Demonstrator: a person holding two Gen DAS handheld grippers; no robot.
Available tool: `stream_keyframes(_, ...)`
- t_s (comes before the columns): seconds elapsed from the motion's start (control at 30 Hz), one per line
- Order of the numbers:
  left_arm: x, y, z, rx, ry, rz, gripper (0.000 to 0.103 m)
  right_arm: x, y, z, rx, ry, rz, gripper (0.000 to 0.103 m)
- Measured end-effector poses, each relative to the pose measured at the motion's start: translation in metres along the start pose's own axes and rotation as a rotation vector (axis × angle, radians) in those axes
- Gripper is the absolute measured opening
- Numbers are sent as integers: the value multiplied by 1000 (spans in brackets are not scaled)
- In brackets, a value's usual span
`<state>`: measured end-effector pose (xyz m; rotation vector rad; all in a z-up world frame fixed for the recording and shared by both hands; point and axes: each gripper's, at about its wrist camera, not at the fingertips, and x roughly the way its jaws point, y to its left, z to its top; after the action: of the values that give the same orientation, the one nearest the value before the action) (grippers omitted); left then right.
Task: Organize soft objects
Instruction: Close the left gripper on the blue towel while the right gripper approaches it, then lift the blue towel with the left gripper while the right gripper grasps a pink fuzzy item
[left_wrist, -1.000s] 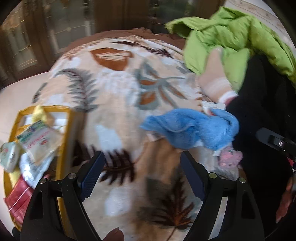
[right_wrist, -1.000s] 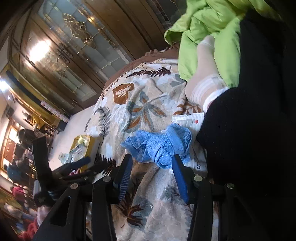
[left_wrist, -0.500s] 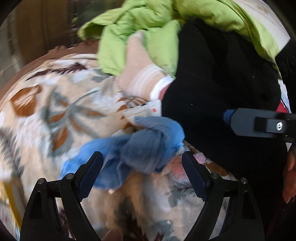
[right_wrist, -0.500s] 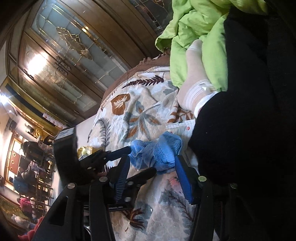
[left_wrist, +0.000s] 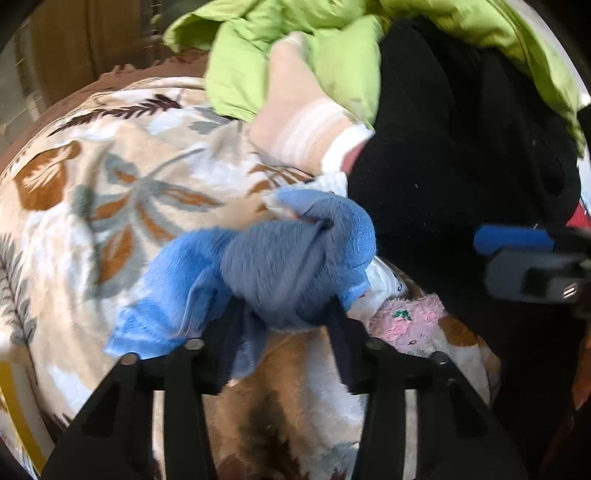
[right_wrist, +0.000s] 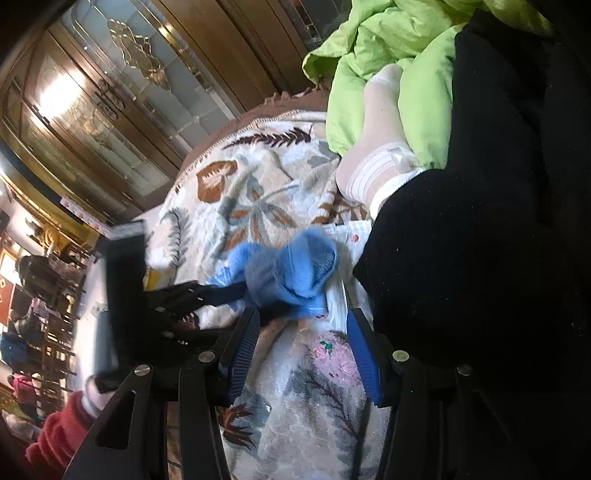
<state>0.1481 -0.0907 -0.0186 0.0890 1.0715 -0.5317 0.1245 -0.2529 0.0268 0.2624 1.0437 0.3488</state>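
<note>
My left tool pinches the bunched blue cloth off the leaf-print blanket for sorting; my right tool waits open and empty.

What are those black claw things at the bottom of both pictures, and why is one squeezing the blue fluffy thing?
They are grabbing tools that a person holds, one in each hand. Each tool carries a camera, so each picture looks out along its own two fingers. The left tool has pinched the blue cloth lying on the leafy blanket, because the job is tidying soft things. The right tool is open and holds nothing. Nearby lie a small pink cloth, a green jacket and something black.
</note>
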Motion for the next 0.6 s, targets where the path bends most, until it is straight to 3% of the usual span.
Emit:
stream_keyframes(0.17, -18, 21, -9, -93, -40, 8, 38, 30, 21, -17, -139, 123, -63, 51)
stream_keyframes(0.3, -24, 34, -18, -127, -49, 21, 35, 52, 29, -28, -234, 152, -189, 51)
stream_keyframes(0.43, -26, 42, -24, -157, -55, 22, 23, 70, 29, -32, -311, 172, -287, 48)
stream_keyframes(0.5, -23, 44, -24, -170, -47, 21, 23, 77, 32, -33, -334, 195, -311, 45)
stream_keyframes(0.57, -22, 42, -24, -165, -47, 21, 23, 80, 37, -37, -365, 215, -324, 28)
stream_keyframes(0.6, -23, 39, -24, -150, -54, 20, 23, 81, 37, -40, -358, 229, -309, 28)
